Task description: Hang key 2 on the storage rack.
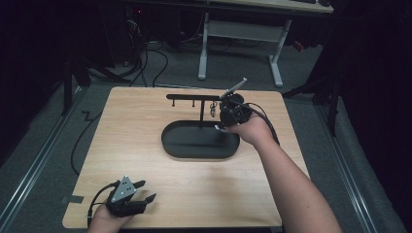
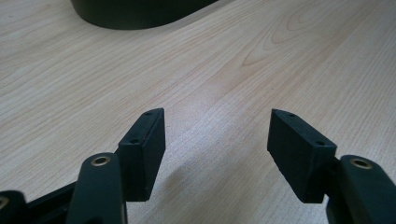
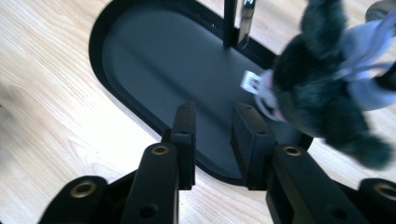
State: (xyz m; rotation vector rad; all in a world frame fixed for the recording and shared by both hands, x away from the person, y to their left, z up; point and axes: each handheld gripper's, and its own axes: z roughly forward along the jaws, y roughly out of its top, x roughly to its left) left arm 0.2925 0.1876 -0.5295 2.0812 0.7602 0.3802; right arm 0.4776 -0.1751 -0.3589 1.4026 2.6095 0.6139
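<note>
A dark furry plush keychain with pale lilac parts [image 3: 322, 88] hangs on the black metal hanger stand [image 1: 200, 141] on the light wooden desk [image 1: 145, 121], probably done. The right claw [image 3: 214, 130] is slightly parted, empty; the left claw [image 2: 215, 140] rests wide apart.

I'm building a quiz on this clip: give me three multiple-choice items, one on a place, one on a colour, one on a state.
1. Where does the oval tray sit?
A. middle of the table
B. on the floor
C. front left corner

2. What colour is the plush toy?
A. bright red
B. dark with pale purple
C. yellow

3. How do the left gripper jaws stand?
A. shut on the toy
B. shut on the tray rim
C. spread, nothing between

Key: A, wood shows on all sides of it; B, seen in the right gripper view; C, bare table shows between them.
</note>
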